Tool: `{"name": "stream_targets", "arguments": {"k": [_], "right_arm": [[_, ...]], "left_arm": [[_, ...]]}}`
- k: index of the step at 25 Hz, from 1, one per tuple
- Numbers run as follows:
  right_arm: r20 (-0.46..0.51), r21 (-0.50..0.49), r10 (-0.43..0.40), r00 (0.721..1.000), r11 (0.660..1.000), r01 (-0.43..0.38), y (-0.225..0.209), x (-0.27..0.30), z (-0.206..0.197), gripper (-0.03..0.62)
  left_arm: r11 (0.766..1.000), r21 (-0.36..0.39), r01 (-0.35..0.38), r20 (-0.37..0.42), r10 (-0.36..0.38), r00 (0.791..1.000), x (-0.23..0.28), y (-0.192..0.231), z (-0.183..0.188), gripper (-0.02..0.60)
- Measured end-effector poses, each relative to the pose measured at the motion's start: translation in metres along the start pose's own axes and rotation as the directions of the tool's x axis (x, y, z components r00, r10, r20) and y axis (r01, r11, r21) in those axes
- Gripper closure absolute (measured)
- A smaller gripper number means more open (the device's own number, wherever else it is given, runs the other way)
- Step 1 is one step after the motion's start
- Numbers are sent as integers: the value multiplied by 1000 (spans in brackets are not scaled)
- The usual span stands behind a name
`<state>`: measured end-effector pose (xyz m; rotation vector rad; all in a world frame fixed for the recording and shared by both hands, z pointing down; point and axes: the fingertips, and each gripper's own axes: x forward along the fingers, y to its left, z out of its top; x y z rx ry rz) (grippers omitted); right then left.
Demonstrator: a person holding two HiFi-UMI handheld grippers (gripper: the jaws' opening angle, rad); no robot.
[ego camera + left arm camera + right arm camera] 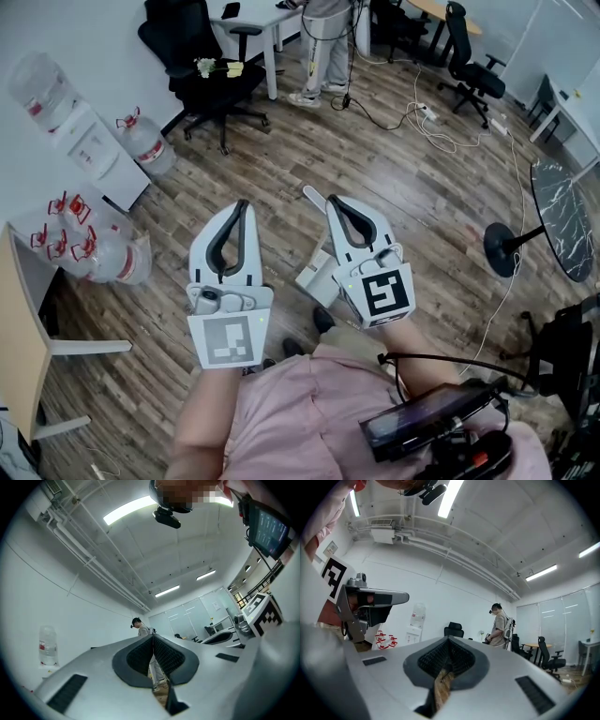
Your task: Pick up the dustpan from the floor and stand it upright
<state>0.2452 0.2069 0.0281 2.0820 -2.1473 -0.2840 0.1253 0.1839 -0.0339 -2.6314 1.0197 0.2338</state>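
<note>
In the head view, the left gripper [240, 208] and right gripper [337, 202] are held side by side near the person's chest. Both point toward the far end of the room, well above the wooden floor [394, 187]. The white dustpan [316, 274] lies on the floor just beyond the person's feet. Its handle points away, and the right gripper partly covers its pan.

In the left gripper view, the ribbed fingers [140, 658] are pressed together with nothing between them.

In the right gripper view, the fingers [436, 660] likewise meet at their tips and hold nothing.

The risks are judgements. Reaching down with the fingers together would push the light dustpan across the floor. A grip on the thin handle could let the pan swing. Set down off balance, it may topple.
</note>
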Motion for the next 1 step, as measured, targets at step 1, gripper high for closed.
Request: {"name": "stream_targets", "arguments": {"k": [1], "right_arm": [[-13,2,-4,1000,1000,4,0,0,0,594]], "left_arm": [[1000,2,1,0,-1,1000,0,0,0,568]]}}
